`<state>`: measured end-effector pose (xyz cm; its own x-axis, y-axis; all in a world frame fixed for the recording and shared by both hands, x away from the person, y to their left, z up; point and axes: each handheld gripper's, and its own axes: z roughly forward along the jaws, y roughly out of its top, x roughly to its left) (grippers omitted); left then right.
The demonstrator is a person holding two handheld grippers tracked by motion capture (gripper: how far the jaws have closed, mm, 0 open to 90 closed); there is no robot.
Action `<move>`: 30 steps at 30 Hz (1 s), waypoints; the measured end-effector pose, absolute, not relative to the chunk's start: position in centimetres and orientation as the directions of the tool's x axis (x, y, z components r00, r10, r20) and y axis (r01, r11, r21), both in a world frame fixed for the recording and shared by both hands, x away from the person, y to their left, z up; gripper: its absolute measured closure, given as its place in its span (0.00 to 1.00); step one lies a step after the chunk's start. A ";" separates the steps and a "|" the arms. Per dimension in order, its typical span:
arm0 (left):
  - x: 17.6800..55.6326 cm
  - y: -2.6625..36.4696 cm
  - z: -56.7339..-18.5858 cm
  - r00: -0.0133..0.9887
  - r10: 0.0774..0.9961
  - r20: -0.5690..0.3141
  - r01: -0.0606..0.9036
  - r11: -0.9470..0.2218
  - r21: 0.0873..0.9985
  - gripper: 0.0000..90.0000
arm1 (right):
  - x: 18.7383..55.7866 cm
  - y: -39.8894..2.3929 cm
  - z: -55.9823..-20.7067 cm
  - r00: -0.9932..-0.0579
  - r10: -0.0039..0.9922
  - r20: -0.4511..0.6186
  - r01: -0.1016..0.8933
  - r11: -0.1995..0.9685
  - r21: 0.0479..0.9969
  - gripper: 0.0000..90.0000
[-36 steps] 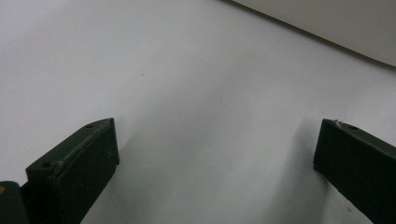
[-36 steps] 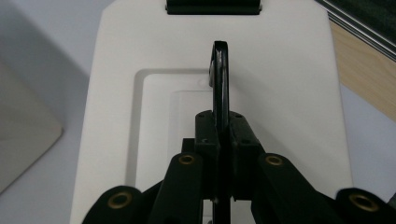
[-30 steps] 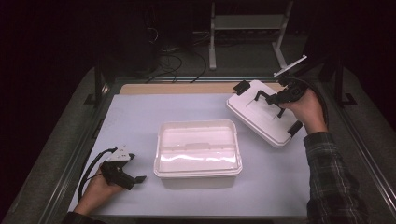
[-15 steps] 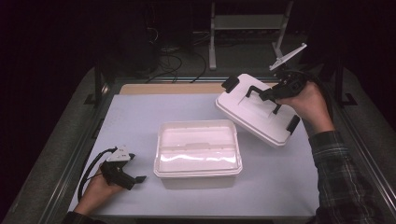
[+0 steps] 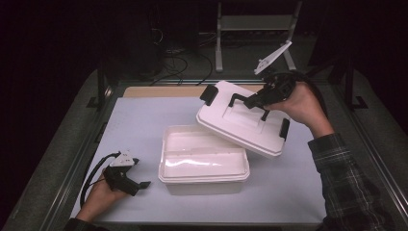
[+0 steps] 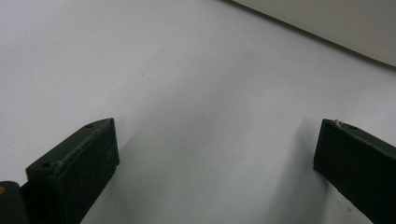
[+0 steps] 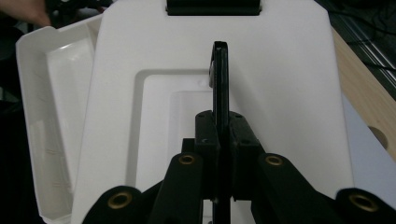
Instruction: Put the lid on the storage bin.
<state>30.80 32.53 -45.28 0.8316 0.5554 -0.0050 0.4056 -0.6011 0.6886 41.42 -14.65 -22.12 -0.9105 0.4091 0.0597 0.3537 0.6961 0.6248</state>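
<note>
An open white plastic box point(image 5: 202, 159) stands mid-table. Its white lid point(image 5: 240, 122), with black latches at both ends, hangs tilted above the box's far right corner. My right gripper point(image 5: 252, 101) is shut on the lid's black handle point(image 7: 220, 74), which runs thin between the pads. The right gripper view looks down the lid point(image 7: 289, 70), with the box point(image 7: 51, 93) below at the left. My left gripper point(image 5: 139, 185) rests at the table's near left, jaws wide apart, nothing between them point(image 6: 215, 154).
A pale sheet point(image 5: 144, 120) covers the table, with a wooden strip point(image 5: 159, 91) along its far edge. Metal rails run down both sides. A stand point(image 5: 255, 29) and cables sit in the dark beyond. The box's wall point(image 6: 336, 18) shows in the left gripper view's corner.
My right hand has carried the lid up and to the left, from the table's far right to over the box's far right corner. The left hand has stayed put.
</note>
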 end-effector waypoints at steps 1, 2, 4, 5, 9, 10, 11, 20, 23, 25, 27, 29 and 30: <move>30.8 32.5 -45.3 0.832 0.555 -0.005 0.406 -0.601 0.688 0.00 | 41.3 -14.2 -22.1 -0.917 0.394 0.062 0.343 0.701 0.625 0.94; 30.8 32.5 -45.3 0.832 0.555 -0.005 0.406 -0.601 0.688 0.00 | 41.3 -13.8 -22.1 -0.922 0.380 0.066 0.336 0.706 0.624 0.94; 30.8 32.5 -45.3 0.832 0.555 -0.005 0.406 -0.602 0.688 0.00 | 41.1 -12.9 -22.1 -0.934 0.352 0.066 0.315 0.718 0.620 0.94; 30.8 32.5 -45.3 0.832 0.555 -0.005 0.406 -0.602 0.688 0.00 | 41.1 -12.4 -22.2 -0.939 0.338 0.067 0.305 0.725 0.618 0.94; 30.8 32.5 -45.3 0.832 0.555 -0.005 0.406 -0.602 0.688 0.00 | 40.9 -10.6 -22.5 -0.958 0.276 0.071 0.261 0.746 0.613 0.94; 30.8 32.5 -45.3 0.832 0.555 -0.005 0.406 -0.602 0.688 0.00 | 40.9 -10.1 -22.6 -0.963 0.260 0.069 0.247 0.751 0.613 0.94; 30.8 32.5 -45.3 0.832 0.555 -0.005 0.406 -0.602 0.688 0.00 | 40.8 -9.7 -22.6 -0.966 0.250 0.072 0.241 0.755 0.610 0.94; 30.8 32.5 -45.3 0.832 0.555 -0.006 0.407 -0.601 0.688 0.00 | 40.3 -5.7 -23.5 -0.990 0.109 0.090 0.141 0.793 0.592 0.94; 30.8 32.5 -45.3 0.831 0.556 -0.007 0.408 -0.601 0.688 0.00 | 40.1 -4.5 -23.8 -0.993 0.075 0.097 0.117 0.802 0.585 0.94; 30.8 32.5 -45.3 0.832 0.555 -0.005 0.406 -0.602 0.687 0.00 | 39.9 -3.8 -24.1 -0.993 0.055 0.102 0.103 0.812 0.575 0.94; 30.8 32.5 -45.3 0.831 0.556 -0.006 0.407 -0.602 0.688 0.00 | 39.8 -3.2 -24.3 -0.994 0.036 0.104 0.089 0.820 0.565 0.94; 30.8 32.5 -45.3 0.832 0.555 -0.003 0.405 -0.603 0.687 0.00 | 39.7 -2.7 -24.7 -0.994 0.021 0.109 0.079 0.827 0.556 0.94; 30.8 32.5 -45.3 0.832 0.555 -0.003 0.404 -0.603 0.688 0.00 | 39.6 -2.4 -24.9 -0.994 0.011 0.110 0.071 0.828 0.556 0.94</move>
<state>30.80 32.54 -45.28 0.8322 0.5545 -0.0030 0.4043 -0.6030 0.6877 39.63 -2.45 -24.87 -0.9939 0.0115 0.1101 0.0711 0.8285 0.5555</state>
